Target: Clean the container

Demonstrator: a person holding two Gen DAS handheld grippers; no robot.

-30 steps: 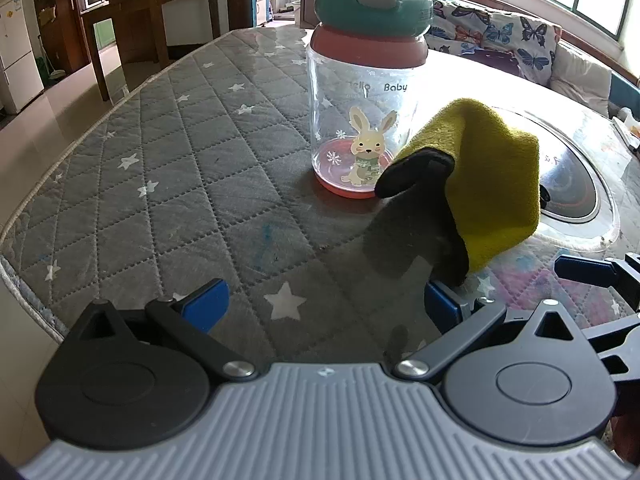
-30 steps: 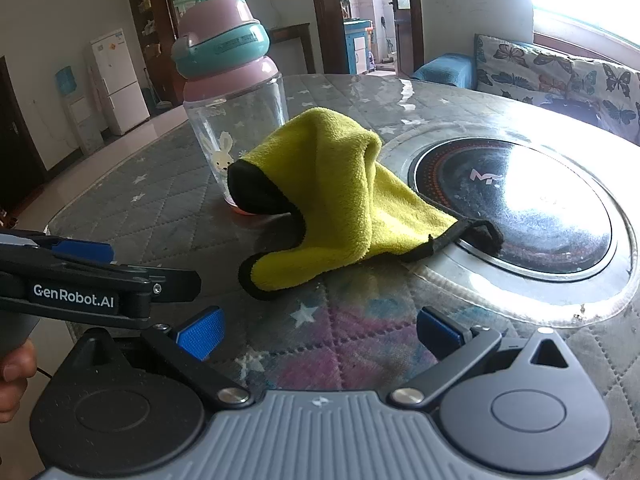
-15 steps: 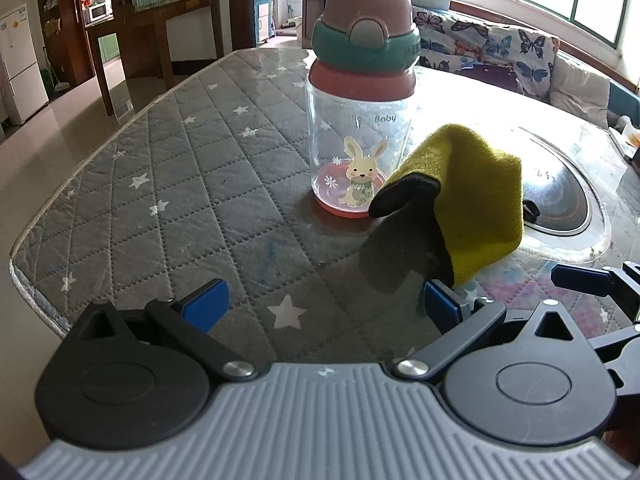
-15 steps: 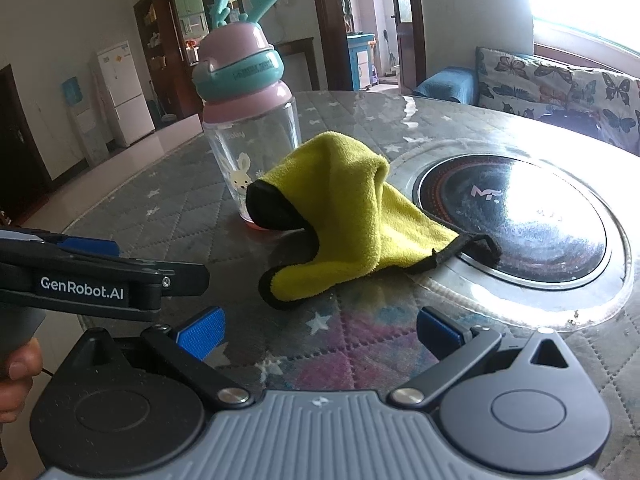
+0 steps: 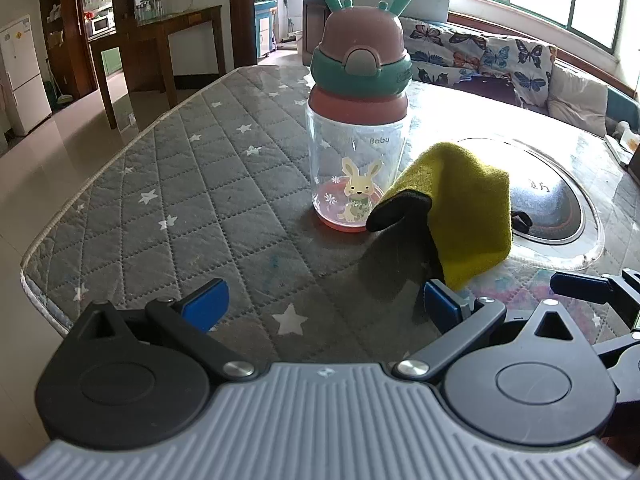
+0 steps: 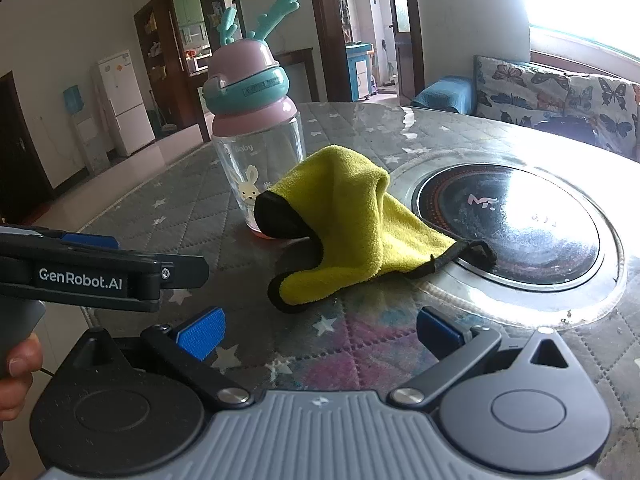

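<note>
A child's drinking bottle (image 5: 358, 168), clear-bodied with a pink and teal antlered lid, is seen standing upright at the centre of the left wrist frame on a quilted, star-patterned table cover (image 5: 180, 216), its lid closed. A yellow cloth (image 5: 464, 208) with a black edge is heaped just to its right, one fold leaning against the bottle's base, presumably left within reach for wiping. The left gripper (image 5: 326, 304) is held low at the bottom of the frame with its jaws spread wide and nothing between them, lined up on the bottle as if to steady it. In the right wrist view the right gripper (image 6: 320, 330) is likewise held wide and empty, faced toward the cloth (image 6: 352, 220), judged its likely pick; the bottle (image 6: 256, 160) sits left of centre, beside a round inset hob (image 6: 508, 220)
</note>
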